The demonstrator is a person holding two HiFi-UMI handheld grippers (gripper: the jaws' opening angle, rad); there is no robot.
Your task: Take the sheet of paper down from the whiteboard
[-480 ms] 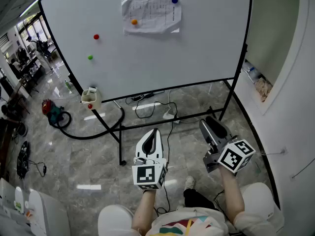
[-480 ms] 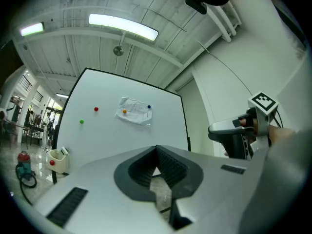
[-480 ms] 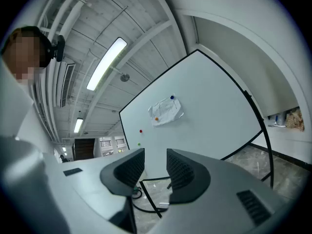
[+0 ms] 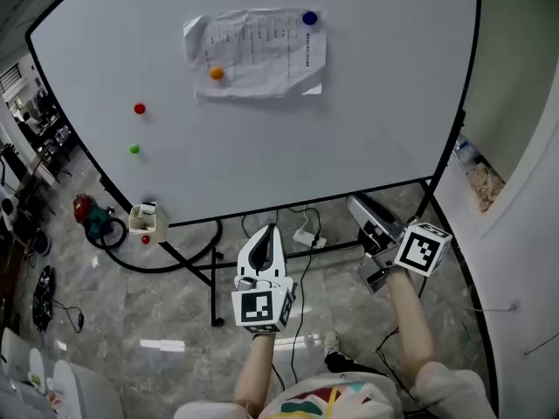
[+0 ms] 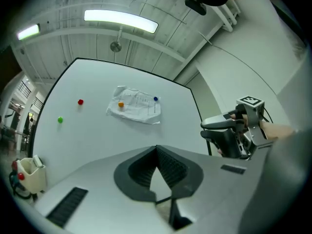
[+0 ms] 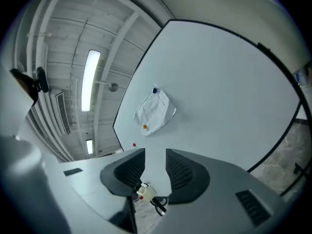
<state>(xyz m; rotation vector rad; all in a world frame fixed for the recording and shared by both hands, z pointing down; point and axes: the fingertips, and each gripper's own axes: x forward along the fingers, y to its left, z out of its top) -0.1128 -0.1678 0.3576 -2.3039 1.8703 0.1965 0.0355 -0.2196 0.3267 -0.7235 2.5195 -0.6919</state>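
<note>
A crumpled printed sheet of paper (image 4: 258, 52) (image 5: 134, 109) (image 6: 155, 112) hangs high on the whiteboard (image 4: 367, 120), pinned by an orange magnet (image 4: 217, 73) and a blue magnet (image 4: 309, 18). My left gripper (image 4: 265, 238) is held low in front of the board, well below the sheet, jaws shut with nothing between them. To its right my right gripper (image 4: 360, 206) stands open and empty, also far short of the paper. In the left gripper view the right gripper (image 5: 214, 129) shows at the right edge.
A red magnet (image 4: 140, 108) and a green magnet (image 4: 134, 148) sit on the board's left part. A small cream box (image 4: 146, 219) hangs at the board's lower left corner. Cables and a power strip (image 4: 307, 236) lie on the floor under the stand. A white wall (image 4: 524, 234) is close on the right.
The board and paper loom larger and lower in the head view. The right gripper has lifted and come nearer to the board; the left has risen slightly.
</note>
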